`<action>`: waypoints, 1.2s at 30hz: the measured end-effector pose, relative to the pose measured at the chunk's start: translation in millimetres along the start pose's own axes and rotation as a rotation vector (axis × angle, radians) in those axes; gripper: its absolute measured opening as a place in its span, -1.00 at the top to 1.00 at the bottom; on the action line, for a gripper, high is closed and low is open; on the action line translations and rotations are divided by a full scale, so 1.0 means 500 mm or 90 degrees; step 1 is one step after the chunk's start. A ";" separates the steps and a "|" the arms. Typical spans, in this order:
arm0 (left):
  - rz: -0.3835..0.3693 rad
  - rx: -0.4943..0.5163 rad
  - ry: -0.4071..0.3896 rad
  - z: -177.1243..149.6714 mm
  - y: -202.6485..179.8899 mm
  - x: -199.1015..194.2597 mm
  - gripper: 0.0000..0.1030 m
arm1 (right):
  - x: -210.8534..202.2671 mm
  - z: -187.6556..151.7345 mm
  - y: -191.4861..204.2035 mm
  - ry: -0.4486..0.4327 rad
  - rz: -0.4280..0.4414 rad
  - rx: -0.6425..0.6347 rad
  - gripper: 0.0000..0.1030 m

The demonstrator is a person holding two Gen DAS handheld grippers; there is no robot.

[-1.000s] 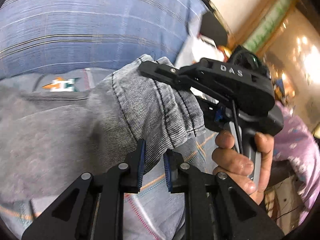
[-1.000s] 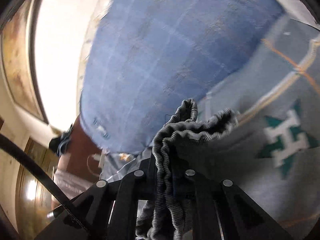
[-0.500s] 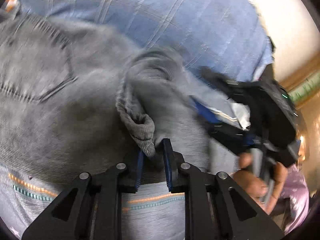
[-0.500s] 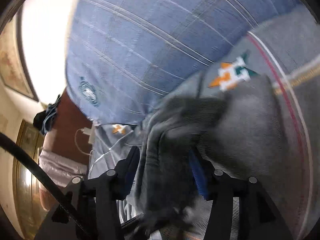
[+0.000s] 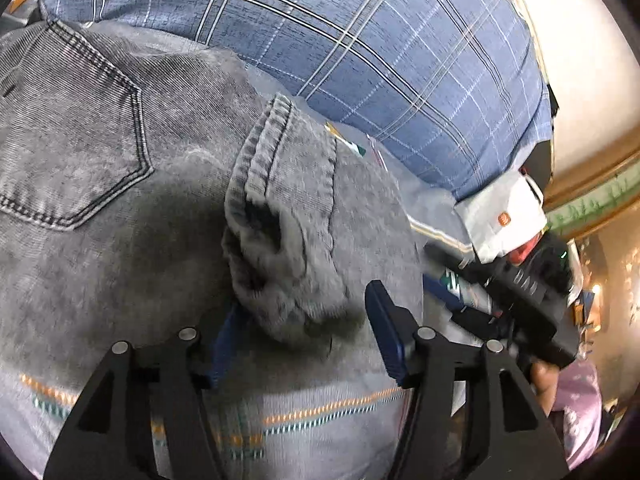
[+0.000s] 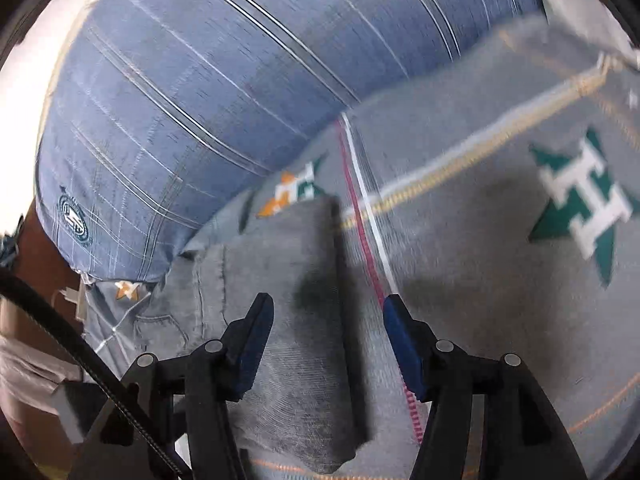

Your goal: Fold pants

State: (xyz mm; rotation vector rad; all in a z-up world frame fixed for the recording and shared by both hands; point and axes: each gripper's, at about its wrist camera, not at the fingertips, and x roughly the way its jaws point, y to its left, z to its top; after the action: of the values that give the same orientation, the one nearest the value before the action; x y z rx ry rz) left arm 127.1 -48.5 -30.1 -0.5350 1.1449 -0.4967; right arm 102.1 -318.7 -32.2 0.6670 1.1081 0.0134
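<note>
Right view is blurred, so pants edges are hard to trace. Both claws are spread apart, nothing clamped. A bunched hem is seen between left gripper fingers; folded cloth probably lies under right gripper, on the blanket.

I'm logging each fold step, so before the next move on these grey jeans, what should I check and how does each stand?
1. Left gripper released: ok, open, jaws either side of the hem.
2. Right gripper released: ok, open above the jeans.
3. Hem lying flat: not ok, bunched.
4. Folded edge straight: ok in the right wrist view.
5. Jeans fully on the grey blanket: cannot tell.
</note>
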 end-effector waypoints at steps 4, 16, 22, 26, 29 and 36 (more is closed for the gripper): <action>0.049 0.026 0.007 -0.010 -0.007 -0.001 0.72 | 0.028 -0.017 0.012 0.040 -0.018 -0.025 0.50; 0.114 0.055 -0.008 -0.035 -0.017 -0.001 0.64 | 0.031 -0.036 0.059 0.050 -0.070 -0.088 0.59; 0.139 0.042 -0.032 -0.019 -0.019 -0.032 0.35 | -0.019 -0.039 0.099 -0.021 -0.055 -0.128 -0.03; 0.114 -0.016 -0.062 0.005 0.007 -0.108 -0.11 | -0.062 -0.065 0.155 -0.092 -0.041 -0.190 -0.18; 0.111 -0.078 -0.086 0.015 0.055 -0.169 -0.14 | -0.078 -0.099 0.203 -0.119 -0.007 -0.248 -0.42; 0.096 -0.268 -0.104 0.002 0.257 -0.263 -0.24 | -0.044 -0.173 0.275 -0.107 0.095 -0.268 -0.44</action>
State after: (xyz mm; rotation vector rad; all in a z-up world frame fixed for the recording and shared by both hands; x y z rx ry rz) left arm 96.5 132.4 -17.2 -0.8302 1.1256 -0.0760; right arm 63.2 -172.6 31.3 0.3633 0.8552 0.3055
